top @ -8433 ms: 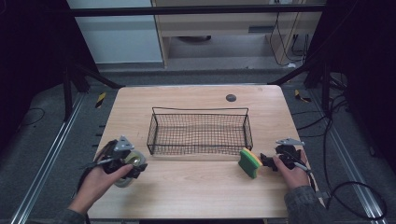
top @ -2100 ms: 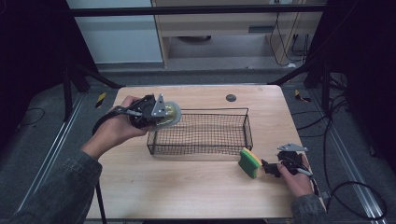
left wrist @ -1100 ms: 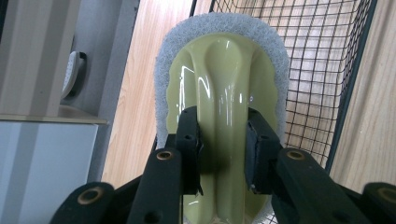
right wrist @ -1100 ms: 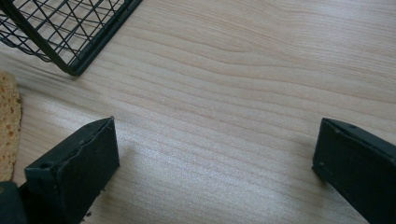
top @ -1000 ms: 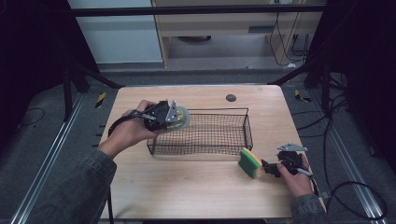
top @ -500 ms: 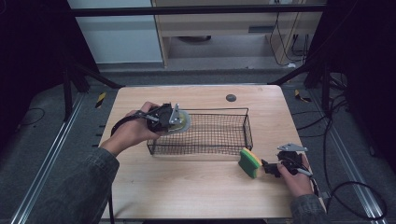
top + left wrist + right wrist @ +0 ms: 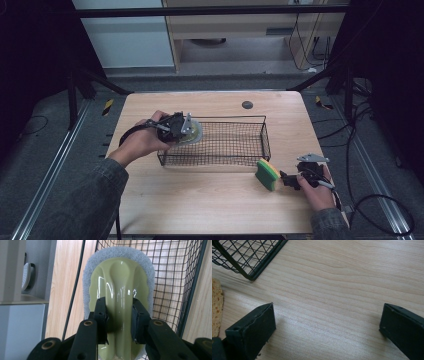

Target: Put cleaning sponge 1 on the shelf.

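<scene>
Pale green glossy plastic forms the handle of the scrubber (image 7: 121,290), a rounded, ridged grip with bright highlights along its raised spine, and a band of grey-white abrasive pad frames it all around the edge. In the high view the scrubber (image 7: 192,131) reads as a pale disc at the left end of the wire basket (image 7: 240,120), over the basket's near-left corner. The left gripper (image 7: 119,320) has its two black jaws closed on the raised central ridge of the handle, one jaw on each side, pressing against the plastic. The left hand (image 7: 142,141) carries that gripper from the left side of the bench (image 7: 210,200), with the left gripper (image 7: 181,127) just at the basket's left rim. In the left gripper view the black mesh of the basket lies behind and to the right of the scrubber.

A yellow and green sponge (image 7: 267,174) stands on edge on the bench, just in front of the basket's near-right corner. The right gripper (image 7: 292,180) sits just beside it, held by the right hand (image 7: 315,184). In the right gripper view its jaws are spread wide apart with bare wood between them and nothing held; the sponge (image 7: 216,307) shows at the left edge, outside the left jaw, and a corner of the basket (image 7: 249,257) lies ahead.
</scene>
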Demonstrator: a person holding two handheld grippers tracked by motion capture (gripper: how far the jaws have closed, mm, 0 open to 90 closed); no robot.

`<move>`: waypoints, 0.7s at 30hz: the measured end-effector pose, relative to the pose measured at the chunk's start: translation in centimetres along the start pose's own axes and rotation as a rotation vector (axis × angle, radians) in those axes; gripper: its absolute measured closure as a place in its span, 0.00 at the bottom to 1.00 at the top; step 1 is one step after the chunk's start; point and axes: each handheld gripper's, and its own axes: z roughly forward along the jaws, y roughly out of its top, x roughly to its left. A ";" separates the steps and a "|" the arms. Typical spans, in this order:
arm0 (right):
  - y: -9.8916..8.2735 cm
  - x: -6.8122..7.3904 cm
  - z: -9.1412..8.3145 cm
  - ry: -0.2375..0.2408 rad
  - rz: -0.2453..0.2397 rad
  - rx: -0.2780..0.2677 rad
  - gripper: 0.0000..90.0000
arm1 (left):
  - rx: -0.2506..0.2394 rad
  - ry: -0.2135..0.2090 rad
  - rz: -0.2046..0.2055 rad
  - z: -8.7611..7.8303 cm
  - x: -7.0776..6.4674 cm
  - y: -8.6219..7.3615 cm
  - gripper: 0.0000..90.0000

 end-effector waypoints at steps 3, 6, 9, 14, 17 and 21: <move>0.0 0.0 0.0 0.000 0.000 0.000 0.01 | 0.008 -0.002 0.006 0.1 0.0 -0.1 0.78; 0.0 0.0 0.0 0.000 0.001 0.000 0.01 | 0.012 -0.007 0.007 0.4 0.0 -0.2 0.78; 0.0 0.0 0.0 0.000 0.001 0.000 0.01 | 0.017 -0.015 0.005 0.7 -0.1 -0.3 0.78; 0.0 0.0 0.0 0.000 0.001 0.000 0.01 | 0.030 -0.029 0.013 1.3 -0.4 -0.5 0.78; 0.0 0.0 0.0 0.000 0.001 0.000 0.01 | 0.033 -0.034 0.004 1.6 -0.4 -0.8 0.78; 0.0 0.0 0.0 0.000 0.000 0.000 0.01 | 0.037 -0.040 0.001 2.0 -0.5 -0.9 0.78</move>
